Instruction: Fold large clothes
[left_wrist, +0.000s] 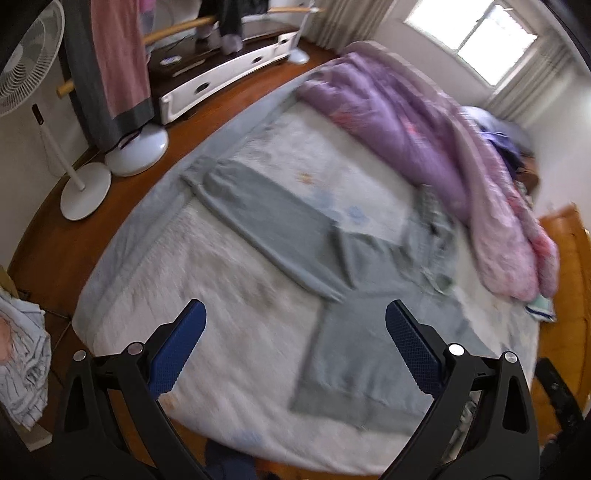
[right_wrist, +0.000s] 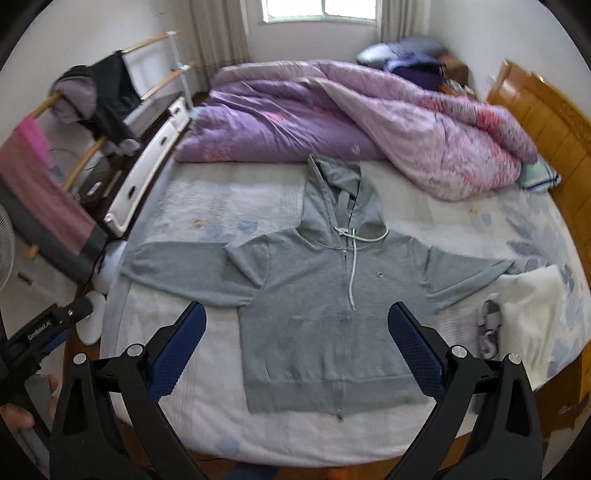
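Note:
A grey zip hoodie (right_wrist: 325, 295) lies flat, front up, on the bed (right_wrist: 207, 417), sleeves spread to both sides and hood pointing toward the far quilt. My right gripper (right_wrist: 297, 314) hovers open above the hoodie's lower front, nothing between its blue pads. In the left wrist view the same hoodie (left_wrist: 354, 347) shows at an angle, its left sleeve (left_wrist: 266, 218) stretching toward the bed's edge. My left gripper (left_wrist: 295, 314) is open and empty above the bed just left of the hoodie's body. The other hand-held gripper (right_wrist: 48, 328) shows at the right wrist view's left edge.
A purple-pink quilt (right_wrist: 362, 122) is heaped along the far side of the bed. A wooden headboard (right_wrist: 546, 125) stands at the right, a white folded cloth (right_wrist: 532, 306) by the right sleeve. Fans (left_wrist: 85, 195), a clothes rack (right_wrist: 85, 110) and a low cabinet (left_wrist: 225, 74) line the left.

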